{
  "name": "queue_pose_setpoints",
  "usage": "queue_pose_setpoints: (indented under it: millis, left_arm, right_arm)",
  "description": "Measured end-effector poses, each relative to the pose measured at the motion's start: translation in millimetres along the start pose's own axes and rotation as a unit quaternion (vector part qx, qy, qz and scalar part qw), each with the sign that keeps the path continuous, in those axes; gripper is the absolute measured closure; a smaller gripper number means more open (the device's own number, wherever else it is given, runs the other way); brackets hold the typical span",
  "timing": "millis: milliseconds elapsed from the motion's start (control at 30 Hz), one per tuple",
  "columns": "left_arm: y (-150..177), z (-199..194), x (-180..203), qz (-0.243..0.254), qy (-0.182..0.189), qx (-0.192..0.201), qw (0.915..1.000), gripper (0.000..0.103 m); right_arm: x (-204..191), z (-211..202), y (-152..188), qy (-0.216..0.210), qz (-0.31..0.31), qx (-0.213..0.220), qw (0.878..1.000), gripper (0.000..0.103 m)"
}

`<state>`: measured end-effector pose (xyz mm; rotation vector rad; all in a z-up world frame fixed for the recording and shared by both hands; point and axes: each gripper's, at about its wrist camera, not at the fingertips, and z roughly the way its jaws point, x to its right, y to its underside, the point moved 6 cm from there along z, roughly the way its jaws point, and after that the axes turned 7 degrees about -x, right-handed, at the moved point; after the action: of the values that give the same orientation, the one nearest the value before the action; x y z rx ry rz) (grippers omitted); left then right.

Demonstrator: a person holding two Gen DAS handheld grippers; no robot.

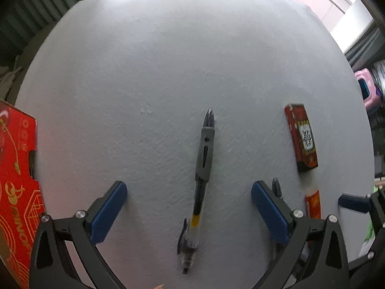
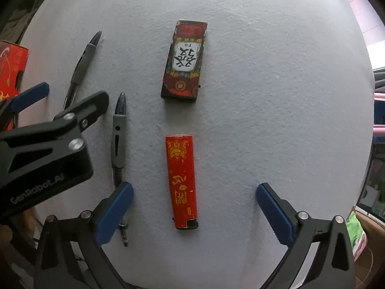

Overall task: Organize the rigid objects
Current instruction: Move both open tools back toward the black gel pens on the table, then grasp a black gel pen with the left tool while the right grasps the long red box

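A grey-gripped pen (image 1: 201,175) lies on the white foam table (image 1: 156,60), between the open fingers of my left gripper (image 1: 189,192), tip pointing away. A second grey-gripped pen (image 2: 118,142) lies beside the left finger of my right gripper (image 2: 194,196). That gripper is open around a red lighter (image 2: 182,180) with gold print. A dark red patterned lighter (image 2: 185,60) lies farther ahead; it also shows in the left wrist view (image 1: 302,136). Both grippers are empty.
A red cardboard box (image 1: 16,180) stands at the table's left edge. The left gripper's black body (image 2: 43,149) sits left in the right wrist view. Pink containers (image 1: 369,91) and clutter lie beyond the right edge.
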<state>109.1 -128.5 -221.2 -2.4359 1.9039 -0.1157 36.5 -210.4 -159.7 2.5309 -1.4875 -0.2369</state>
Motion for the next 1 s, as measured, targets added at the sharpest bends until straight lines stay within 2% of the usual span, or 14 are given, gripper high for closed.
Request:
queue_pose_setpoints:
  millis: [133,233,267,367,433,500,600,667,700,767,833,900,967,1000]
  left_arm:
    - [17.3,-4.2,-2.7,0.001,0.000,0.005,1.0000,0.000]
    - [25.2,-12.0,-16.0,0.001,0.000,0.010,0.9999,0.000]
    - [38.1,-10.2,-28.4,0.002,0.000,0.017,0.9999,0.000]
    - [46.7,-12.7,-22.6,0.005,0.000,0.016,0.9999,0.000]
    - [42.1,-18.7,-21.3,0.013,0.000,0.008,0.9999,0.000]
    - [39.2,-19.2,-18.6,0.027,0.002,0.002,0.9996,0.000]
    - [37.4,-15.4,-10.6,0.041,0.004,-0.005,0.9991,0.001]
    - [37.3,-16.2,-6.3,0.052,0.005,-0.011,0.9986,0.003]
    - [37.3,-16.7,-3.6,0.060,0.006,-0.012,0.9981,0.006]
    - [38.7,-21.3,3.2,0.086,0.009,-0.011,0.9962,0.015]
    - [39.8,-28.0,11.4,0.112,0.012,-0.008,0.9936,0.032]
    - [41.7,-33.2,13.4,0.123,0.012,-0.009,0.9923,0.068]
    - [44.2,-36.0,9.5,0.116,0.027,-0.024,0.9926,0.092]
    - [46.8,-36.5,5.7,0.102,0.046,-0.038,0.9930,0.092]
  right_arm:
    - [-1.0,-1.6,0.0,0.002,-0.004,-0.010,1.000,0.000]
    - [-6.1,-1.9,-7.5,0.003,-0.007,-0.022,1.000,0.000]
    - [-6.8,-3.0,-9.9,0.004,-0.006,-0.023,1.000,0.000]
    - [-1.5,-4.1,-19.2,0.005,-0.005,-0.019,1.000,0.000]
    - [-13.6,7.0,-3.6,0.003,0.004,-0.019,1.000,0.000]
    - [-16.7,6.4,-8.0,0.005,0.003,-0.019,1.000,0.001]
    - [-23.9,1.9,-4.4,0.006,-0.009,-0.016,1.000,0.011]
    - [-29.4,-0.5,1.5,0.006,-0.014,-0.014,1.000,0.028]
    - [-31.1,-3.5,1.4,0.006,-0.018,-0.012,1.000,0.035]
    - [-30.2,-11.7,4.4,0.002,-0.022,-0.010,1.000,0.083]
    - [-29.6,-12.6,5.4,-0.010,-0.014,-0.022,1.000,0.083]
    - [-26.2,-13.9,7.9,-0.015,-0.005,-0.026,1.000,0.083]
    - [-23.4,-19.2,10.4,-0.019,0.004,-0.017,1.000,0.083]
    - [-22.3,-22.7,11.9,-0.023,0.008,-0.014,1.000,0.083]
